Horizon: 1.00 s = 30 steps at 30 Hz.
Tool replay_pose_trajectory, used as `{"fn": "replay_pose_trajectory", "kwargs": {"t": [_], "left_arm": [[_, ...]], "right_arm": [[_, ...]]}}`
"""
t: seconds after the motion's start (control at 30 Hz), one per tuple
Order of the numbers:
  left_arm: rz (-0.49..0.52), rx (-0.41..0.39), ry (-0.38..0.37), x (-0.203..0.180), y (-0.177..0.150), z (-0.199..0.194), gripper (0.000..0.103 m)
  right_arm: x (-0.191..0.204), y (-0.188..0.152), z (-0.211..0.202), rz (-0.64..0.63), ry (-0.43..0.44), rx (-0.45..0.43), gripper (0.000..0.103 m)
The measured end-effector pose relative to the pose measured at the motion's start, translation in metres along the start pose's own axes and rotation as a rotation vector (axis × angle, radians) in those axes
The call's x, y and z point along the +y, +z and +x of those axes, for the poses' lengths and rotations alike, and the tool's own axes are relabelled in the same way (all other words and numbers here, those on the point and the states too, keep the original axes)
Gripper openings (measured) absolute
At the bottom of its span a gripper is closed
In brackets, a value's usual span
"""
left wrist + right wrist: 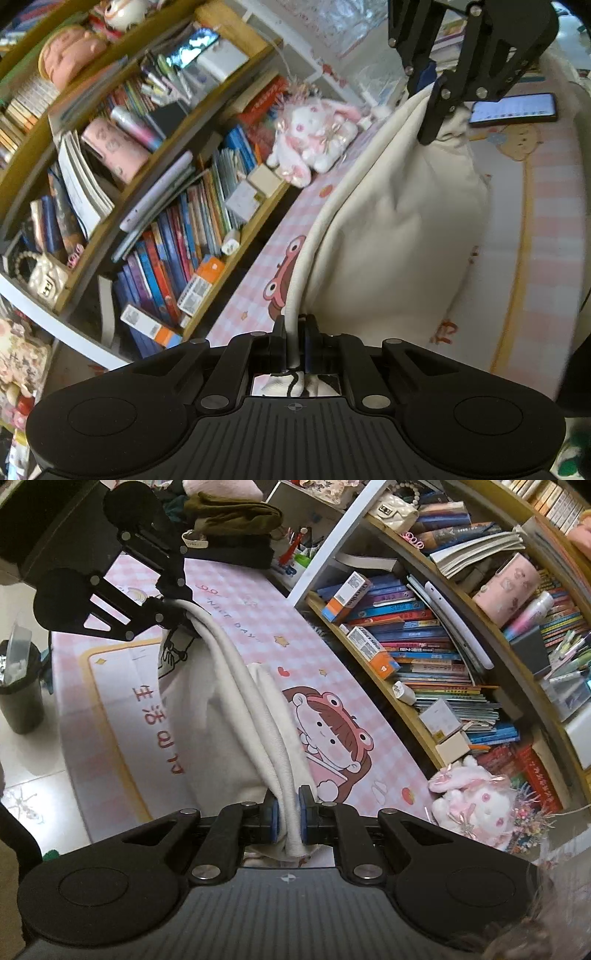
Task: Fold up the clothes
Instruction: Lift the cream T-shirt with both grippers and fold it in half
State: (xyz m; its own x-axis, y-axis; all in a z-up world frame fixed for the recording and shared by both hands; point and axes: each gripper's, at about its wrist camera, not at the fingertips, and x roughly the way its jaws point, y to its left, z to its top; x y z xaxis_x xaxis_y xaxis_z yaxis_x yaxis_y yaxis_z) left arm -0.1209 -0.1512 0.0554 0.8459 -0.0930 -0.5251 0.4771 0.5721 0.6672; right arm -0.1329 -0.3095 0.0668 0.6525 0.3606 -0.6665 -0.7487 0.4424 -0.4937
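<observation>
Cream garment (236, 686) hangs stretched above the pink checked desk (258, 602) — left tool (186, 618) pinches one end of its ribbed edge, right tool (288, 814) is clamped on the other end. Bookshelf (443, 627) sits just beyond the desk, plush rabbit (476, 797) at its foot.

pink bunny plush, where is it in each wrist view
Left wrist view: the pink bunny plush sits upper centre, at the table's far edge against the bookshelf.
Right wrist view: it lies lower right, again below the bookshelf.
Shared landmark: the cream garment held in both grippers.
</observation>
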Motion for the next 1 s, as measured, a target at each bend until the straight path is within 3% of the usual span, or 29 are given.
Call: {"fn": "replay_pose_trajectory", "kwargs": {"t": [0.77,0.97,1.0], "left_arm": [[-0.037,0.277,-0.070,0.008,0.016,0.131,0.017],[-0.048,0.337,-0.088,0.002,0.013,0.157,0.029],[-0.046,0.346,-0.078,0.001,0.012,0.159,0.037]], "right_arm": [[-0.112,-0.024,0.132,0.142,0.336,0.011,0.012],[-0.127,-0.037,0.160,0.240,0.401,0.031,0.014],[-0.130,-0.040,0.165,0.260,0.412,0.034,0.015]]}}
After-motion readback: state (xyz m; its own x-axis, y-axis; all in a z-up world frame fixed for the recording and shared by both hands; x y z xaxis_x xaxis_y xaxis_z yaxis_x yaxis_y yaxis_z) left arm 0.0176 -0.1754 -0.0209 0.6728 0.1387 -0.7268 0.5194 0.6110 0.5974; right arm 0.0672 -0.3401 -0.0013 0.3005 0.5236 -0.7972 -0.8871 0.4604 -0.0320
